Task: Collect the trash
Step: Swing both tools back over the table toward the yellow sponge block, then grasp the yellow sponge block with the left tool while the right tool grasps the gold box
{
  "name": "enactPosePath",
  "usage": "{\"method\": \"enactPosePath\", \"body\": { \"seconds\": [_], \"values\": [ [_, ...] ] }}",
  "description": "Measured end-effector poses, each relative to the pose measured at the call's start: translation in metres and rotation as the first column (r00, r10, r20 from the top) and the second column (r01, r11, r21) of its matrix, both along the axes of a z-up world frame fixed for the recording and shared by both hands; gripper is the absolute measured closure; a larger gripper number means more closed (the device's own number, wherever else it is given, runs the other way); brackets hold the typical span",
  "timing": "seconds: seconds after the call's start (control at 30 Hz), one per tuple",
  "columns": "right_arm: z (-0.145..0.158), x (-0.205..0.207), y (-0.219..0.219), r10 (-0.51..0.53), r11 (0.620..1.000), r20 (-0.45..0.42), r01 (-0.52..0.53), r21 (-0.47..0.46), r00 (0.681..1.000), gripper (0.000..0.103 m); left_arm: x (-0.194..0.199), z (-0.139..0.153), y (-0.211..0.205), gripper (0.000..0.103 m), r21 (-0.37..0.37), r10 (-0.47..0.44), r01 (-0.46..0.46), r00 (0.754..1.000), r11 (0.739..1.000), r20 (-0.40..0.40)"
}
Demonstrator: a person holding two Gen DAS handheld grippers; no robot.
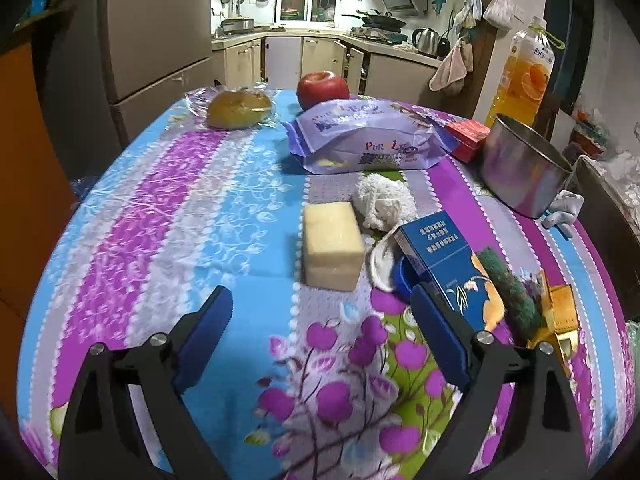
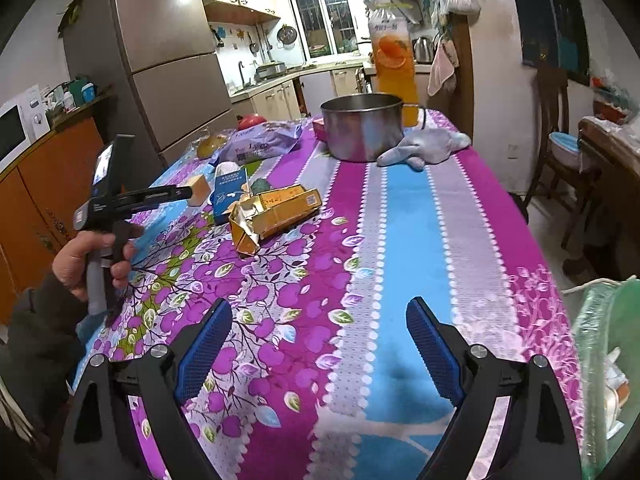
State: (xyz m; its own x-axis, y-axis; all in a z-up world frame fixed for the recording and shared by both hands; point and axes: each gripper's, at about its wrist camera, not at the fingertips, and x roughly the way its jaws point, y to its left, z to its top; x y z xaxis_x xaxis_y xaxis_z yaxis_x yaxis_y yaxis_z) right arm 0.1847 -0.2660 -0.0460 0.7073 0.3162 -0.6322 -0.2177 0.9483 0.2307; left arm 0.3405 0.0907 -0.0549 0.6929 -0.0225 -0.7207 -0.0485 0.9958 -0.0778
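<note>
My left gripper (image 1: 320, 296) hangs open over the flowered tablecloth (image 1: 160, 220), nothing between its blue pads. Just beyond it lie a pale yellow block (image 1: 332, 246), a crumpled white wad (image 1: 382, 200), a blue carton (image 1: 448, 264) and a torn gold box (image 1: 558, 316). In the right wrist view my right gripper (image 2: 318, 308) is open too, above bare cloth near the table's front edge. The torn gold box (image 2: 276, 212) and blue carton (image 2: 228, 196) lie ahead of it to the left. A hand (image 2: 80, 256) holds the left gripper there.
A purple snack bag (image 1: 368, 140), an apple (image 1: 322, 88), wrapped bread (image 1: 240, 108), a steel pot (image 1: 524, 164) and a juice bottle (image 1: 524, 76) stand farther back. A grey glove (image 2: 424, 146) lies by the pot. A green-lined bin (image 2: 604, 360) sits off the table's right edge.
</note>
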Motion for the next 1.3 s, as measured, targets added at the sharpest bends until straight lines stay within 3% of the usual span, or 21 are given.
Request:
{"method": "enactPosePath", "body": {
  "seconds": [0.33, 0.43, 0.6, 0.8, 0.97, 1.03, 1.17, 1.3],
  "values": [
    [-0.011, 0.048, 0.026, 0.062, 0.993, -0.062, -0.055, 0.106, 0.996, 0.014, 0.038, -0.016, 0.008, 0.018, 0.008, 0.073, -0.073, 0.997, 0.997, -0.04],
    [-0.015, 0.07, 0.036, 0.082, 0.983, -0.101, -0.064, 0.17, 0.992, 0.016, 0.041, -0.017, 0.012, 0.037, -0.002, 0.084, -0.084, 0.995, 0.996, -0.05],
    [-0.024, 0.112, 0.05, 0.066, 0.966, -0.179, -0.018, 0.259, 0.982, 0.047, 0.039, -0.017, 0.01, 0.067, -0.058, 0.033, -0.037, 0.997, 0.998, -0.063],
    [-0.039, 0.155, 0.056, 0.017, 0.931, -0.278, 0.086, 0.354, 0.96, 0.055, 0.037, -0.019, 0.0, 0.072, -0.026, 0.028, -0.03, 0.998, 0.999, -0.057],
    [-0.046, 0.17, 0.062, -0.024, 0.932, -0.311, 0.135, 0.338, 0.95, 0.06, 0.039, -0.018, 0.003, 0.072, -0.041, 0.028, -0.03, 0.998, 0.999, -0.057],
    [-0.049, 0.175, 0.065, -0.036, 0.933, -0.318, 0.146, 0.329, 0.947, 0.067, 0.039, -0.018, 0.003, 0.072, -0.041, 0.029, -0.031, 0.998, 0.999, -0.056],
    [-0.054, 0.177, 0.066, -0.044, 0.939, -0.297, 0.141, 0.313, 0.954, 0.075, 0.038, -0.019, 0.005, 0.074, -0.051, 0.032, -0.035, 0.998, 0.998, -0.051],
    [-0.041, 0.168, 0.072, -0.049, 0.968, -0.206, 0.097, 0.232, 0.977, 0.083, 0.032, -0.015, 0.006, 0.074, -0.049, 0.039, -0.041, 0.999, 0.998, -0.031]
  ]
}}
